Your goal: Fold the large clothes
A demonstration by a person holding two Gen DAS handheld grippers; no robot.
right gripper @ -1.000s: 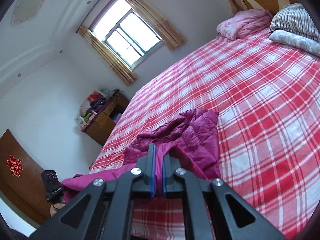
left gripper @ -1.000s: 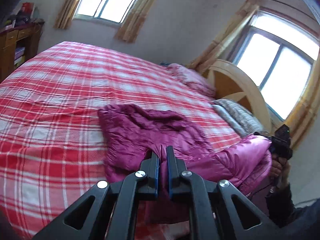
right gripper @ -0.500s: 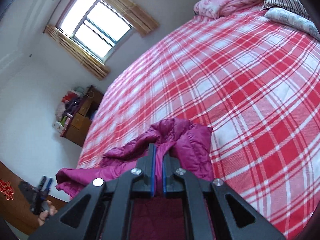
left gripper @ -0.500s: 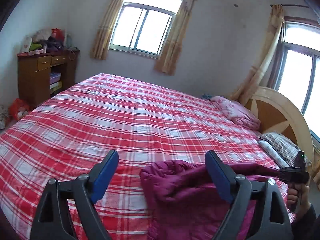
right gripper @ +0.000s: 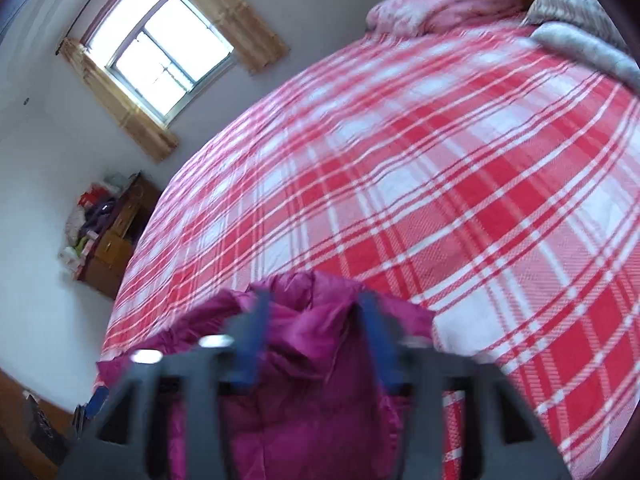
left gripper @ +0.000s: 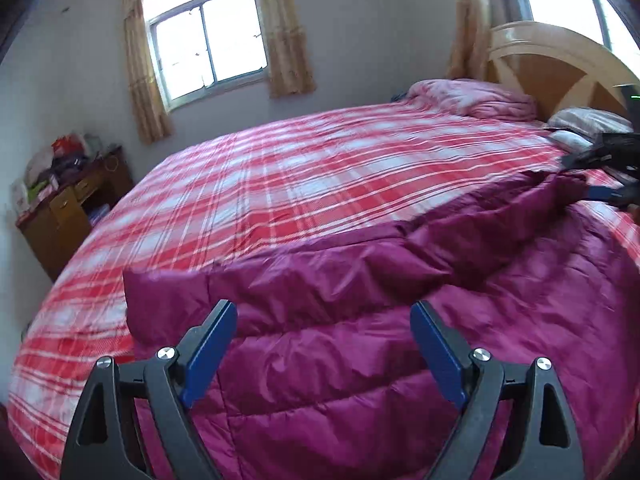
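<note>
A magenta quilted down jacket (left gripper: pixel 360 320) lies spread along the near edge of the red plaid bed (left gripper: pixel 320 168). My left gripper (left gripper: pixel 322 344) is open and empty just above the jacket, its blue pads wide apart. In the right wrist view the jacket (right gripper: pixel 304 380) bunches under my right gripper (right gripper: pixel 316 336), which is blurred, its jaws parted with the fabric between them. The right gripper also shows at the far right of the left wrist view (left gripper: pixel 608 172), at the jacket's far end.
A pink folded blanket (left gripper: pixel 472 98) and striped pillows (left gripper: pixel 588 120) lie at the wooden headboard (left gripper: pixel 560 64). A wooden cabinet (left gripper: pixel 68 208) with clutter stands by the left wall under a curtained window (left gripper: pixel 204 44).
The left gripper let go of the jacket half a second ago and stays open. The right gripper has just opened from shut on the fabric. The jacket now lies spread flatter on the bed.
</note>
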